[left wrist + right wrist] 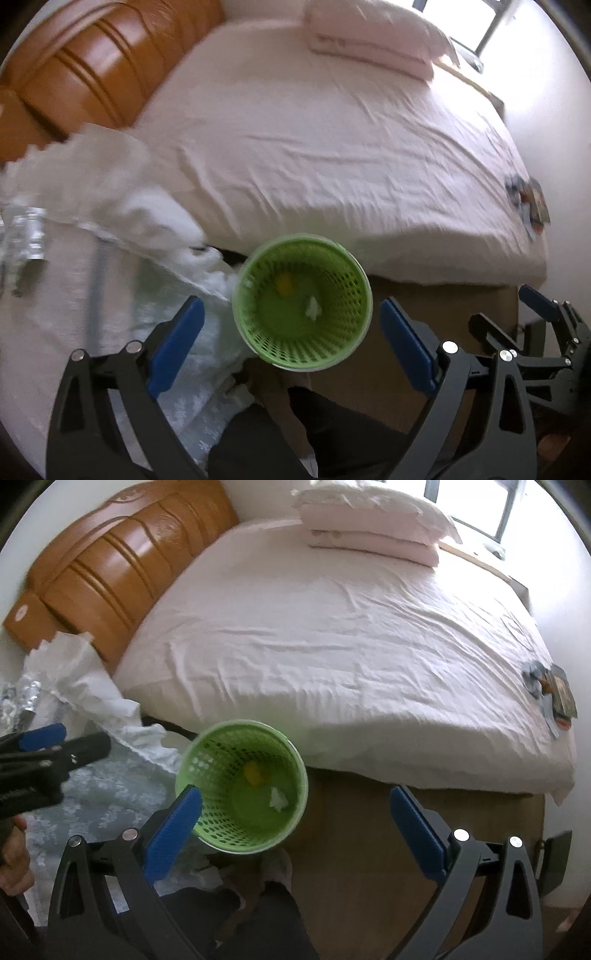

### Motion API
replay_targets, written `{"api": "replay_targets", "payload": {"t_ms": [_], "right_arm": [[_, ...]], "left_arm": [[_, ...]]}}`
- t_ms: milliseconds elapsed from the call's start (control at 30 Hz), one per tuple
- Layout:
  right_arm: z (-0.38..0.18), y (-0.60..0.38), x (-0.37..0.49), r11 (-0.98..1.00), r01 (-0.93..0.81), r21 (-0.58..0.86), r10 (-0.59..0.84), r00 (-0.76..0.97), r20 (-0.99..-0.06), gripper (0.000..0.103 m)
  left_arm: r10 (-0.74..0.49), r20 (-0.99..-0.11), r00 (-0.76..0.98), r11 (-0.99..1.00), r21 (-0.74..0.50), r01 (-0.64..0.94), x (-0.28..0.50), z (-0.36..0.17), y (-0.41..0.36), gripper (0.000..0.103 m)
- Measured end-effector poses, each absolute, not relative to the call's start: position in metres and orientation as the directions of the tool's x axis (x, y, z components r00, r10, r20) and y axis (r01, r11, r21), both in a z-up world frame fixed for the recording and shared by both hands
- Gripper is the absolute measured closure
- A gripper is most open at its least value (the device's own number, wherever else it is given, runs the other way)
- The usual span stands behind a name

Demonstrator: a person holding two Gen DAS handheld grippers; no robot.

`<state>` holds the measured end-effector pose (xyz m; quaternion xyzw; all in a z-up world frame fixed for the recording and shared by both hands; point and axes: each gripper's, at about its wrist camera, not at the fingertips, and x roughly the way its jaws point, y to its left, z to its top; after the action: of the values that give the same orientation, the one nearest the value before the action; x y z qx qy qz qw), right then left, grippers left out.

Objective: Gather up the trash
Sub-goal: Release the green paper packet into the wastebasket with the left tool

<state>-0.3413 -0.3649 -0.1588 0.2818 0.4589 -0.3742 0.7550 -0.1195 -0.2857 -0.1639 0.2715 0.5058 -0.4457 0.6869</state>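
Two wrist views looking down on one green perforated bin (301, 301) standing on the floor against the near side of the bed (332, 147). The left gripper (291, 343) hovers directly above the bin with its jaws spread wide and nothing between them. The right gripper (295, 829) hangs over the bin's right rim, its jaws likewise parted and empty. At the bottom of the bin lie two pieces of trash: one yellow scrap (253, 771) and, just to its right, one crumpled white paper (277, 799).

The step in hand appears to be the end of a drop into the bin. It is done well if each gripper stays over the bin's mouth until its jaws are clearly empty, then lifts straight up so the light bin is not tipped.

Further candidates, by judgement only: one heap of crumpled white paper (74, 675) to the left of the bin, with one silvery foil piece (27, 698) beyond it, and one cluster of small dark items (554, 694) on the bed well to the right of the bin. One stack of folded bedding (373, 528) lies on the far side of the bed from the bin and is not trash.
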Motion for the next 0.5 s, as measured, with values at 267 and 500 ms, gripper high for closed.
{"api": "replay_targets", "payload": {"t_ms": [267, 500], "right_arm": [[-0.095, -0.346, -0.272, 0.723, 0.685, 0.091, -0.321, 0.450, -0.833, 0.002], [-0.053, -0.302, -0.194, 0.863, 0.498, 0.085, -0.256, 0.576, -0.777, 0.002]], "left_arm": [[-0.409, -0.864, 0.294, 0.604, -0.015, 0.797, -0.077, -0.094, -0.215, 0.008], [-0.361, -0.826, 0.432, 0.770, -0.003, 0.639, -0.038, -0.061, -0.123, 0.008]]}}
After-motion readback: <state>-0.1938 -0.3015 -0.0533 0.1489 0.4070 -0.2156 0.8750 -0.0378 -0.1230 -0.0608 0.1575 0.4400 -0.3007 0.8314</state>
